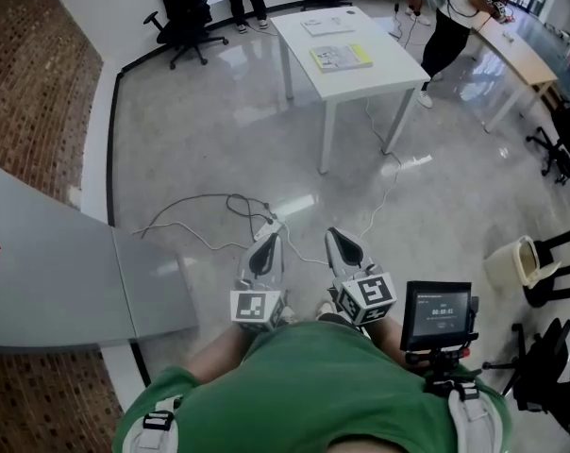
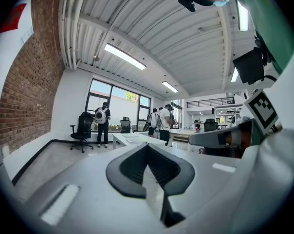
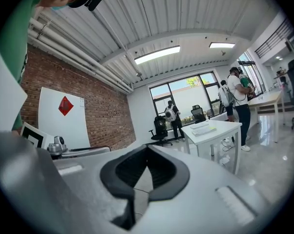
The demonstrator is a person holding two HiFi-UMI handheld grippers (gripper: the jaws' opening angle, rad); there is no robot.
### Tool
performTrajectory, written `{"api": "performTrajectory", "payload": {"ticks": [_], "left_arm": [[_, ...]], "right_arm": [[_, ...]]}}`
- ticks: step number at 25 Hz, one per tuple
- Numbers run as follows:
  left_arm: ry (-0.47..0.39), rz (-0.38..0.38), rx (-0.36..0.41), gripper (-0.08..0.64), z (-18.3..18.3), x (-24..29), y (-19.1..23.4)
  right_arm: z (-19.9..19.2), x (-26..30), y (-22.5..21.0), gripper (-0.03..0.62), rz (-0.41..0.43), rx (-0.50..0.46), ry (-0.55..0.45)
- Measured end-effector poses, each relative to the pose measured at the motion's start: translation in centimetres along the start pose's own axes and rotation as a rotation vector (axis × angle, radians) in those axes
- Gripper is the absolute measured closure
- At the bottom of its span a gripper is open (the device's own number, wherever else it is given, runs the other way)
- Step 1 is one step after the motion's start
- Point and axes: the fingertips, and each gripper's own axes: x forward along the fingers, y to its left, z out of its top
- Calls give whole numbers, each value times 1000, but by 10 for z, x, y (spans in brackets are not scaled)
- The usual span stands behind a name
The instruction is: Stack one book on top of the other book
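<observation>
Two books lie apart on a white table [image 1: 379, 75] at the far side of the room: a yellow-green book [image 1: 341, 58] nearer me and a pale grey book [image 1: 327, 24] behind it. My left gripper [image 1: 269, 236] and right gripper [image 1: 338, 240] are held side by side close to my body, over the floor and well short of the table. Both point level toward it, jaws shut with nothing between them. In the right gripper view the table [image 3: 212, 129] with the books [image 3: 203, 127] stands ahead to the right. The left gripper view shows the table [image 2: 132, 139] small and far off.
Cables [image 1: 219, 217] trail over the glossy floor between me and the table. A grey panel [image 1: 58, 272] juts in at left. A small monitor on a stand [image 1: 439, 314] is by my right side. Office chairs [image 1: 181, 17], standing people [image 1: 445, 17] and another table [image 1: 521, 55] surround the white table.
</observation>
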Motion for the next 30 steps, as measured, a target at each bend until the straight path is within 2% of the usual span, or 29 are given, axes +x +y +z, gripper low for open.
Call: {"api": "performTrajectory", "payload": {"ticks": [7, 15, 19, 26, 30], "left_arm": [[-13, 71, 86, 554, 13, 10, 2], [2, 104, 44, 554, 14, 30, 11], [-2, 106, 51, 554, 15, 41, 19], [-22, 67, 36, 554, 21, 98, 56], [-35, 38, 26, 554, 35, 131, 85]], "right_arm": [[8, 12, -7, 589, 60, -12, -10], [12, 39, -22, 589, 105, 14, 2], [13, 53, -24, 589, 118, 6, 4], [26, 107, -41, 589, 75, -28, 30], [40, 142, -50, 589, 18, -26, 11]]}}
